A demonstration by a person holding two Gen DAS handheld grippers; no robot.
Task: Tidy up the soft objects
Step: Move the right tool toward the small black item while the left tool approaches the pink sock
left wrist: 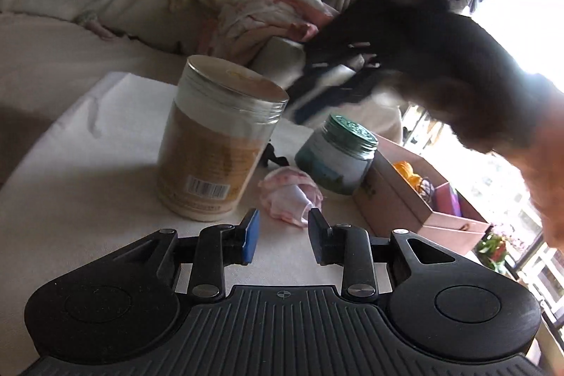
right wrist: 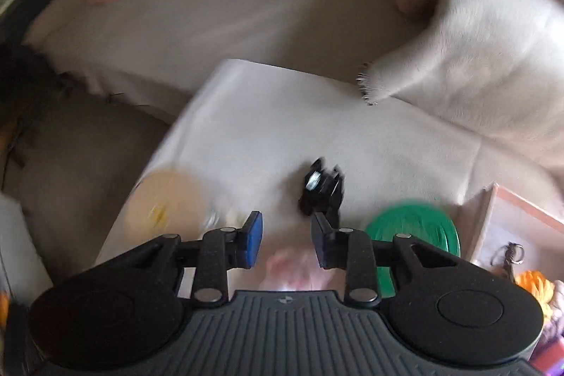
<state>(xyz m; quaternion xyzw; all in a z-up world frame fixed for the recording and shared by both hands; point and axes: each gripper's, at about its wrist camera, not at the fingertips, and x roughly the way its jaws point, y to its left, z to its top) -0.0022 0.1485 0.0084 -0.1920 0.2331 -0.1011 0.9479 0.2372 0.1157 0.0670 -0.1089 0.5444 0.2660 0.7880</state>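
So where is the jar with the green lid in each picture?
Left wrist view: the green-lid jar stands right of centre on the white cloth, beyond the pink soft thing.
Right wrist view: only its green lid shows, seen from above at lower right, partly behind the gripper.
Shared landmark: the tall tan jar, to its left in both.

Left gripper (left wrist: 283,236): jaws parted, nothing between the pads; held low over the white table (left wrist: 88,164), pointing gently downward across it.
Right gripper (right wrist: 286,240): jaws parted, empty; tipped steeply down over the same table. Seen from the left wrist view as a blurred black shape above the table.
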